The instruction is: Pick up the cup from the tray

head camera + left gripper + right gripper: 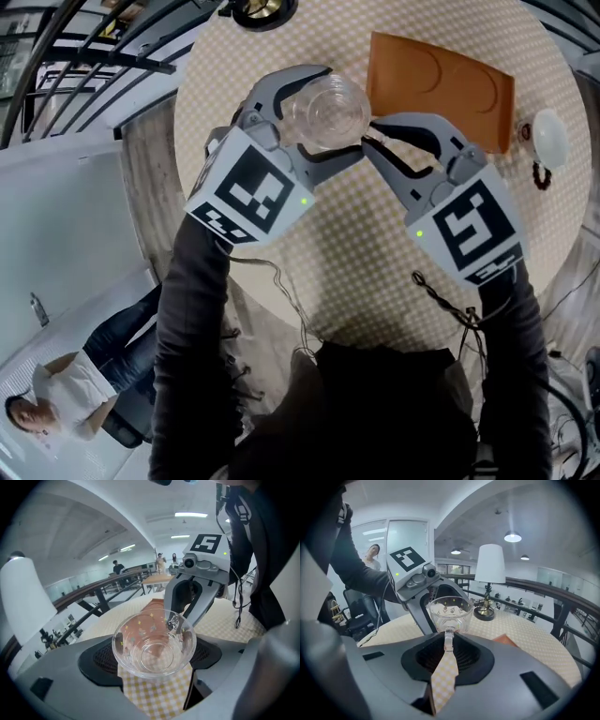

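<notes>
A clear glass cup [328,111] with small star marks hangs above the checked round table [375,262], held from both sides. My left gripper [330,114] has its jaws wide around the bowl of the cup [153,644], whose wall rests against both pads. My right gripper [371,133] is shut on the cup's thin glass handle [448,638], with the bowl [450,611] just past its fingertips. The orange-brown tray [441,80] lies bare on the table behind and to the right of the cup.
A table lamp [490,581] stands at the far edge of the table, its base [262,9] at the top of the head view. A white rounded object [548,136] lies right of the tray. A railing [84,56] runs along the left. Cables [441,295] trail near me.
</notes>
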### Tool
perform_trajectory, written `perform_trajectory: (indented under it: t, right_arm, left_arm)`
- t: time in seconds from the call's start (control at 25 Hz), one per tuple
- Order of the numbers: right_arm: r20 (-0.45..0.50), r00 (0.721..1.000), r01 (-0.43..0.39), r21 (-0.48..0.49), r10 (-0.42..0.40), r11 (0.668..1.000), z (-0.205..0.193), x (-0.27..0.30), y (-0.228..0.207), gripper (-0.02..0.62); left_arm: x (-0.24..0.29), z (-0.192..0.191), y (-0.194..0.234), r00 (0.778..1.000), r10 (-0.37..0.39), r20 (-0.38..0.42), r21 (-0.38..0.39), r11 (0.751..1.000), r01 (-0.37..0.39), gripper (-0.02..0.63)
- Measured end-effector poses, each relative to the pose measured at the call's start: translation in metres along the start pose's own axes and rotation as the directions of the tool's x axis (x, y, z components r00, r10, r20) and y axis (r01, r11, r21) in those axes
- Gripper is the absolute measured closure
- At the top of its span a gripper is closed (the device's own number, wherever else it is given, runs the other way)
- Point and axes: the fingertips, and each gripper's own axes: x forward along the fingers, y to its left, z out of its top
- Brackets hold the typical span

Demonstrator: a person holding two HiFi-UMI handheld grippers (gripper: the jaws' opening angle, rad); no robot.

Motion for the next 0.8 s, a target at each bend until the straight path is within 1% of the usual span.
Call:
perform_trajectory:
  t: [0.12,0.28,0.4,0.48,0.52,0.68,0.8]
  right_arm:
    - [0.010,0.999,-0.043,0.038,0.042,0.998,-0.013,0.026,0.022,0.546]
    - [-0.042,0.995,-0.093,0.052,0.095,0.994,-0.043,0.053,0.032,0.546]
    - [-0.067,0.994,-0.086,0.066,0.091,0.994,-0.054,0.060,0.050,0.546]
    - [-0.078,0.993,-0.078,0.071,0.083,0.994,-0.060,0.063,0.059,0.546]
    - [-0.084,0.993,-0.076,0.073,0.082,0.994,-0.062,0.064,0.061,0.546]
    - [-0.115,0.990,-0.076,0.088,0.086,0.993,-0.071,0.067,0.061,0.546]
    - [-0.135,0.987,-0.076,0.098,0.089,0.992,-0.079,0.066,0.066,0.546]
  left_arm:
    - [-0.002,-0.037,-0.014,1.000,0.010,-0.023,-0.074,0.997,-0.012,0.179]
    - [0.017,-0.075,-0.026,0.999,-0.002,-0.048,-0.144,0.990,-0.005,0.179]
    - [0.017,-0.090,-0.042,0.998,-0.020,-0.057,-0.148,0.989,0.012,0.179]
    - [0.015,-0.100,-0.050,0.997,-0.026,-0.077,-0.151,0.988,0.014,0.178]
    - [0.016,-0.103,-0.052,0.996,-0.029,-0.084,-0.155,0.988,0.015,0.178]
    - [0.025,-0.107,-0.056,0.996,-0.059,-0.068,-0.167,0.985,0.047,0.179]
    - [0.029,-0.112,-0.065,0.994,-0.076,-0.080,-0.168,0.984,0.061,0.178]
